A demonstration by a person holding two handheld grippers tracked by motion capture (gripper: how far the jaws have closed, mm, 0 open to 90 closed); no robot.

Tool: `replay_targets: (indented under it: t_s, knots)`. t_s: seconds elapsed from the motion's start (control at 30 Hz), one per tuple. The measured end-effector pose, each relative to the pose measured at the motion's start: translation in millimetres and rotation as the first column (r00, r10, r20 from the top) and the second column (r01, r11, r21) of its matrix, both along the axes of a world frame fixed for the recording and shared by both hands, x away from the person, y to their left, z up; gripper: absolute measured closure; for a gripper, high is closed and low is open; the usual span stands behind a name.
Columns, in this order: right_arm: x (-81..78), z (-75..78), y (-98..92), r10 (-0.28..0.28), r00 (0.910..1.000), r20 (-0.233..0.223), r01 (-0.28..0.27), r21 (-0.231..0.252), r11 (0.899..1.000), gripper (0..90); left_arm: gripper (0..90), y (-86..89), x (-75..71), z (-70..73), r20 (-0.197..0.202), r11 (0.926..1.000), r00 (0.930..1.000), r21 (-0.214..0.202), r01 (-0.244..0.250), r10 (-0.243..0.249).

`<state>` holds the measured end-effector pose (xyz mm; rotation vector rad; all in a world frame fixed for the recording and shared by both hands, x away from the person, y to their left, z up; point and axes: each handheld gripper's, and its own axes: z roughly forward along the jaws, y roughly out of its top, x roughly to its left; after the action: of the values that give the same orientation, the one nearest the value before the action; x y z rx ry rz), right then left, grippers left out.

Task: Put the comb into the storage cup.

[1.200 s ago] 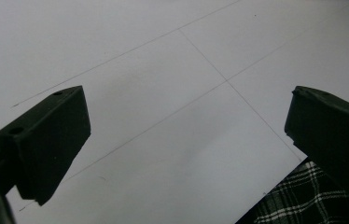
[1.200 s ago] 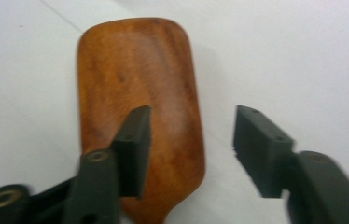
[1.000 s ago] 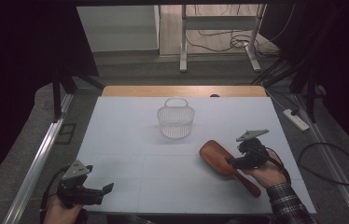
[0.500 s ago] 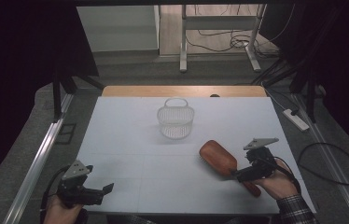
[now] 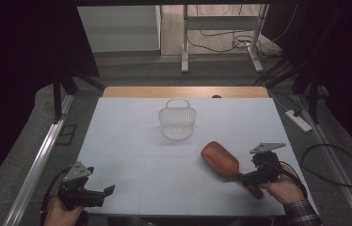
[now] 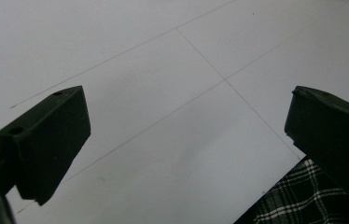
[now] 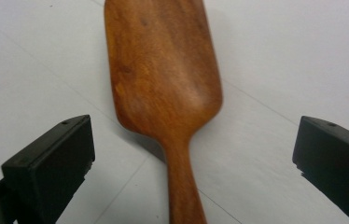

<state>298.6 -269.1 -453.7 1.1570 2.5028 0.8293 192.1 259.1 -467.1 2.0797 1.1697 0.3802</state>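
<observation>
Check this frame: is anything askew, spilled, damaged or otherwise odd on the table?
Nothing stands out. The wooden hairbrush lies flat, back up, between the open right gripper jaws, unclamped. The wire basket stands upright and apart. No spill or damage shows.

Cut-offs and hidden parts

Brown wooden paddle hairbrush [image 7: 163, 79]: head top and handle end cut by frame edges in right gripper view; in high view its handle end sits under the right gripper [image 5: 245, 179], bristles too small to read. White wire basket [image 5: 177, 121] contents can't be told. Plaid sleeve [image 6: 303, 200] cropped at corner.
</observation>
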Motion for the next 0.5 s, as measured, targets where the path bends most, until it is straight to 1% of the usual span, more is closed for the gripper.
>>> replay_targets:
  t_s: [0.1, 0.23, 0.37, 0.5]
  knots:
    - [1.9, -4.2, 3.6, 0.013, 0.9998, -0.014, -0.014, -0.029, 0.999, 0.0, 1.0, -0.1, 0.1, -0.1, -0.001, 1.0, 1.0, 0.001, 0.001, -0.001]
    - [3.6, -12.8, 8.6, 0.015, 0.9993, -0.035, -0.017, -0.066, 0.998, 0.0, 1.0, 0.0, 0.0, -0.1, 0.0, 1.0, 1.0, 0.0, 0.002, -0.002]
    - [3.9, -20.8, 12.7, 0.02, 0.998, -0.061, -0.027, -0.103, 0.994, 0.0, 1.0, 0.1, -0.2, -0.1, 0.001, 1.0, 1.0, -0.001, 0.003, -0.003]
    - [4.9, -27.2, 15.0, 0.029, 0.9965, -0.078, -0.039, -0.13, 0.991, 0.0, 1.0, 0.3, -0.3, -0.1, 0.0, 1.0, 1.0, -0.003, 0.003, -0.003]
